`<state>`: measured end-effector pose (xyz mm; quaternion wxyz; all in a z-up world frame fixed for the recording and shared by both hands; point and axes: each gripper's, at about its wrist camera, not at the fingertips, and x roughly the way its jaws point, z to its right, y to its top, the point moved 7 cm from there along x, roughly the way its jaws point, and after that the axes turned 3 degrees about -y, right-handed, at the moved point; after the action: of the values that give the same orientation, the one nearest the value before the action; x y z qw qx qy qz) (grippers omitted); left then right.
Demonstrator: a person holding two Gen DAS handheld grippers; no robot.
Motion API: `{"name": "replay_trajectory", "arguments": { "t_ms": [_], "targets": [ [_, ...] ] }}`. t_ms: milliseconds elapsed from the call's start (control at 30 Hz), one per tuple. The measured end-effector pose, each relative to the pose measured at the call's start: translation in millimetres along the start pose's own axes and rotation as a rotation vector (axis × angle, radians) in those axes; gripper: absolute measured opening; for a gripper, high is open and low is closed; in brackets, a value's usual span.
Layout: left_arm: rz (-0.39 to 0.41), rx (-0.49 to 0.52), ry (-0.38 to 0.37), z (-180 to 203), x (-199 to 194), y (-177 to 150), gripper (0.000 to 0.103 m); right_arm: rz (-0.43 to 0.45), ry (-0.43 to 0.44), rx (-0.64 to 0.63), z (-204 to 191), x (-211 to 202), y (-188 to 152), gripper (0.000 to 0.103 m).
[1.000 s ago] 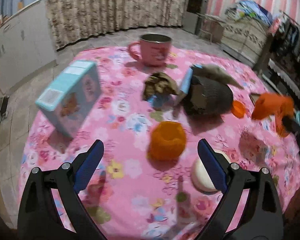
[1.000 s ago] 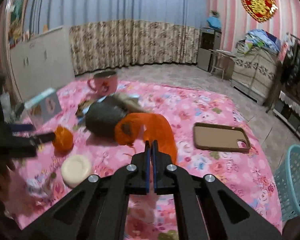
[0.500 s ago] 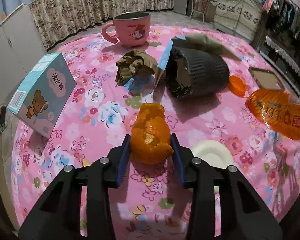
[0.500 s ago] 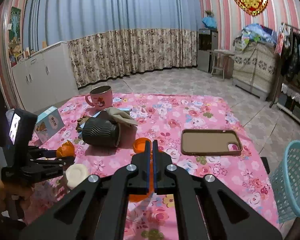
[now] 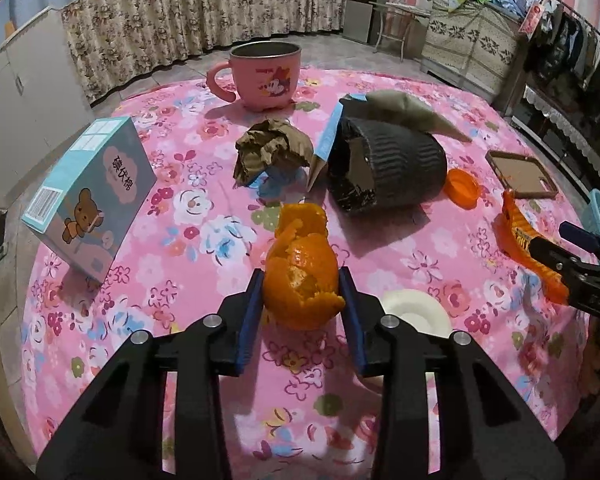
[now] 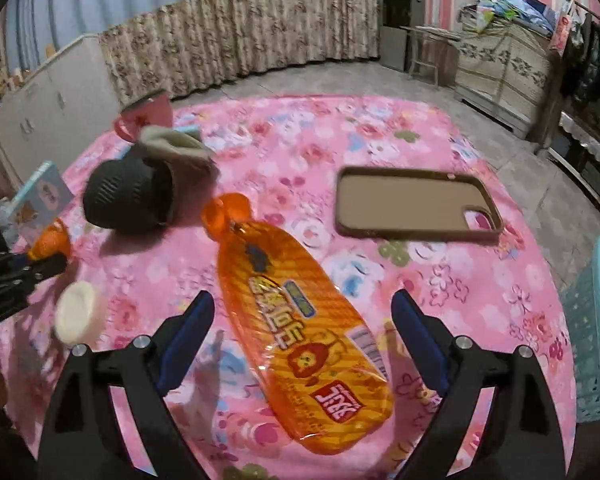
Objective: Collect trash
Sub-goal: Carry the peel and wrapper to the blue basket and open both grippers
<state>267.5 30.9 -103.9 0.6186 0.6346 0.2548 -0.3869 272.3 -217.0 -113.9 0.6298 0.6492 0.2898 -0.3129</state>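
Two tools over a pink floral tablecloth (image 5: 228, 240): left tool (image 5: 301, 292) grips orange peel (image 5: 300, 280), right tool (image 6: 300, 336) opening.

Left claw (image 5: 301, 294) clamped (right claw (image 6: 303, 334) opening)

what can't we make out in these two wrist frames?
- Inside of the pink mug: left wrist view, hidden by its own wall.
- Under the black ribbed holder: left wrist view, hidden by the holder itself.
- Blue basket: right wrist view, cut off by the frame edge; contents unseen.
- Box with the bear: right wrist view, blurred; print unreadable.
- Right gripper: jaws opening above the orange wrapper; whether they touch it is unclear.
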Motion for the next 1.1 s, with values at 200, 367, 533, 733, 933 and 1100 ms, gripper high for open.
{"name": "replay_trajectory", "arguments": {
  "t_ms": [200,367,533,733,933,1100],
  "targets": [
    [0.001,-0.005,-0.014,-0.8,-1.0,-0.3,0.035,-0.059,0.016,-0.059,-10.0,6.2,-12.0,0.045],
    [0.007,-0.011,-0.03,-0.2,-2.5,0.0,0.035,-0.021,0.066,0.018,-4.3,-12.1,-5.2,0.017],
    [0.058,-0.009,-0.038,2.0,-14.0,5.8,0.035,0.149,0.123,0.061,0.3,-64.7,14.4,0.014],
    [0.141,0.0,-0.064,14.8,-33.7,16.2,0.035,0.215,0.131,0.05,-3.1,-86.2,16.5,0.014],
    [0.145,0.019,-0.059,20.1,-34.5,19.2,0.035,0.24,0.087,0.045,4.0,-90.7,21.8,0.014],
    [0.199,0.066,-0.077,49.5,-52.1,28.4,0.035,0.289,0.043,0.075,31.6,-106.5,31.0,0.014]
  ]
}}
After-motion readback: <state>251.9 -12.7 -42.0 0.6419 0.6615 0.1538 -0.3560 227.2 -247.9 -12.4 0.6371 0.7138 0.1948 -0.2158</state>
